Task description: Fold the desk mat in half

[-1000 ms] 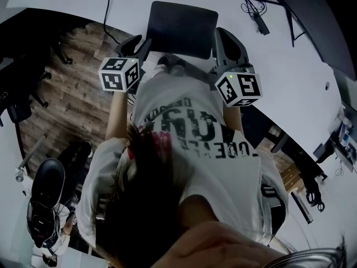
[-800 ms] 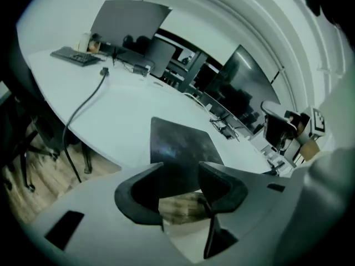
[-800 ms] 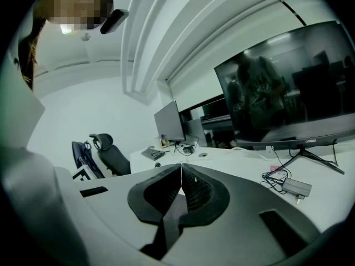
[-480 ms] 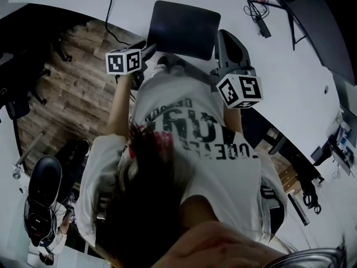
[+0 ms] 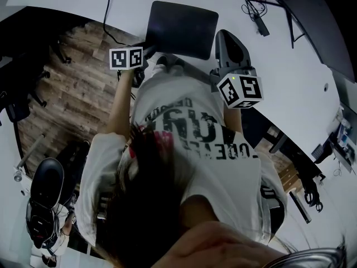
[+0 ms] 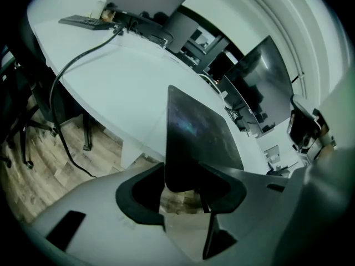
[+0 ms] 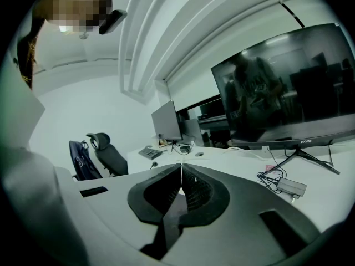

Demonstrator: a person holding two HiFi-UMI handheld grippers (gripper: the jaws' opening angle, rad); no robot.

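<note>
The dark desk mat [image 5: 181,29] lies on the white table [image 5: 290,77], its near edge at the table's front edge. In the left gripper view the mat's near corner [image 6: 194,132] juts over the edge into the gap of my left gripper [image 6: 184,175]. Those jaws stand wide and are closing a little, and the pads do not press on the mat. In the head view the left gripper [image 5: 142,56] sits at the mat's near left corner. My right gripper [image 5: 226,38] is raised just right of the mat. Its jaws [image 7: 181,168] are shut tip to tip on nothing.
A black cable [image 5: 107,10] runs across the table left of the mat. A power adapter with tangled leads [image 5: 257,15] lies to the right. A large monitor [image 7: 288,93] stands at the back. Office chairs [image 5: 47,188] stand on the wooden floor.
My left gripper has moved forward to the mat's near left corner and its jaws have spread. The right gripper has hardly shifted. The mat lies as before.
</note>
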